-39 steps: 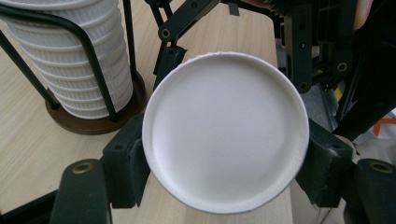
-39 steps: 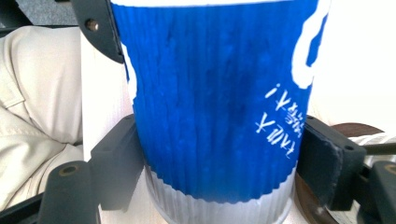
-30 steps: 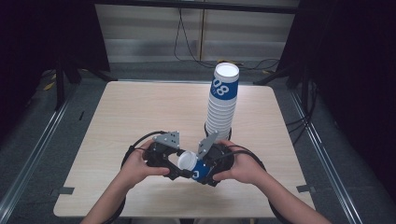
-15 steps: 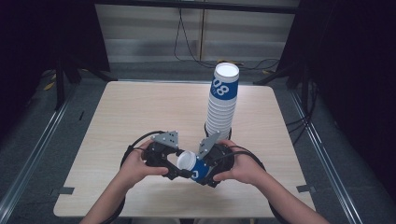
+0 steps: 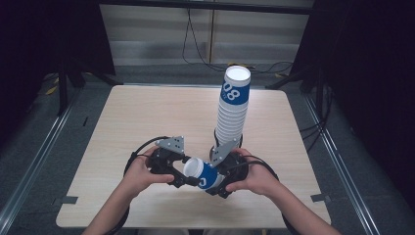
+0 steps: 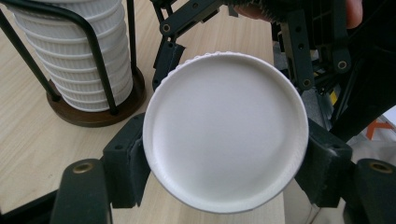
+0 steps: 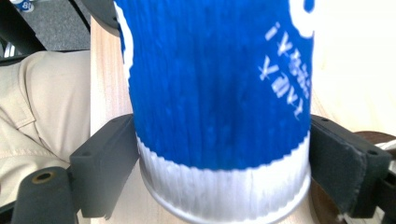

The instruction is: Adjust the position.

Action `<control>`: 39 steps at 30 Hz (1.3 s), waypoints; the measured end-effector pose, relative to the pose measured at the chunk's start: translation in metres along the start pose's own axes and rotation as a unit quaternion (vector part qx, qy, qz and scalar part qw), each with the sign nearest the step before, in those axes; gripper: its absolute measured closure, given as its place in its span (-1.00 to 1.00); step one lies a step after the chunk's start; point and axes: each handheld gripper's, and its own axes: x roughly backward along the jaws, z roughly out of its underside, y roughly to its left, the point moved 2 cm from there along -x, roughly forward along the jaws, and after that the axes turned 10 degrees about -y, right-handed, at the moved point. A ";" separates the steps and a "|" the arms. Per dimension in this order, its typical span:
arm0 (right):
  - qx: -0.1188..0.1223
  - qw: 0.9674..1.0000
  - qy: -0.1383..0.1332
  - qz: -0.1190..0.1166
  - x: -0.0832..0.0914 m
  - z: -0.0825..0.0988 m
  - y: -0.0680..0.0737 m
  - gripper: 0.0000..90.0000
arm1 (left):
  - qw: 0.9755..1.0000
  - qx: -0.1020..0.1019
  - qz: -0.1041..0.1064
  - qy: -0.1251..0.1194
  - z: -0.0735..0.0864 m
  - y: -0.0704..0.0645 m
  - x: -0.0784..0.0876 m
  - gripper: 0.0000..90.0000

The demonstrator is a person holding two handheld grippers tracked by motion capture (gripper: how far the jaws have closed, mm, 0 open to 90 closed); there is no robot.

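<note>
Nothing moved — one cup (image 5: 201, 173), two grippers

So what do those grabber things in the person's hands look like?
Each hand holds a black gripper: the left gripper and the right gripper. Both have two chunky black jaws with soft dark pads, joined by black bars with small bolts. A grey three-cornered plate dotted with little holes sits on top of each, and a black cable loops away from each. The forearms are bare, with no sleeves.
</note>
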 end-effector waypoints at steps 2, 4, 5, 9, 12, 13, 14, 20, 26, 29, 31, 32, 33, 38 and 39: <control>-0.003 1.000 -0.007 0.002 0.001 0.002 0.000 -0.71 | 1.000 0.001 0.000 0.000 0.000 0.000 0.001 -0.35; -0.005 1.000 -0.010 0.009 0.003 0.004 -0.002 -0.71 | 1.000 0.002 -0.003 -0.001 0.000 0.001 0.002 -0.35; -0.011 1.000 -0.016 0.005 0.003 0.006 -0.002 -0.71 | 1.000 0.002 -0.002 -0.001 0.000 0.001 0.002 -0.35; -0.020 0.999 -0.040 0.005 0.005 0.014 -0.004 -0.72 | 1.000 0.004 -0.004 -0.002 0.000 0.001 0.004 -0.35; -0.028 0.998 -0.049 0.006 0.005 0.016 -0.003 -0.72 | 1.000 0.007 -0.007 -0.003 0.000 0.002 0.004 -0.35; -0.025 0.998 -0.058 0.009 0.005 0.018 -0.003 -0.71 | 1.000 0.007 -0.005 -0.003 0.001 0.002 0.004 -0.35; -0.025 0.998 -0.058 0.009 0.005 0.018 -0.003 -0.71 | 1.000 0.005 -0.005 -0.001 0.001 0.002 0.004 -0.35; -0.040 0.996 -0.084 0.010 0.006 0.023 -0.003 -0.72 | 1.000 0.008 -0.009 -0.004 0.001 0.002 0.005 -0.35; -0.048 0.993 -0.105 0.015 0.009 0.026 -0.003 -0.72 | 1.000 0.010 -0.012 -0.008 0.001 0.003 0.006 -0.35; -0.048 0.993 -0.109 0.016 0.010 0.027 -0.002 -0.72 | 1.000 0.012 -0.011 -0.007 0.001 0.003 0.007 -0.35; -0.049 0.992 -0.117 0.019 0.011 0.028 -0.002 -0.72 | 1.000 0.013 -0.011 -0.011 0.001 0.003 0.007 -0.35; -0.049 0.992 -0.117 0.019 0.011 0.028 -0.002 -0.72 | 1.000 0.014 -0.012 -0.011 0.002 0.004 0.007 -0.35; -0.050 0.991 -0.120 0.018 0.011 0.028 -0.002 -0.71 | 1.000 0.014 -0.011 -0.011 0.002 0.004 0.007 -0.35; -0.050 0.991 -0.124 0.020 0.010 0.030 -0.001 -0.72 | 1.000 0.017 -0.012 -0.011 0.002 0.005 0.007 -0.35; -0.050 0.991 -0.127 0.020 0.010 0.031 -0.001 -0.72 | 1.000 0.018 -0.013 -0.011 0.002 0.005 0.008 -0.35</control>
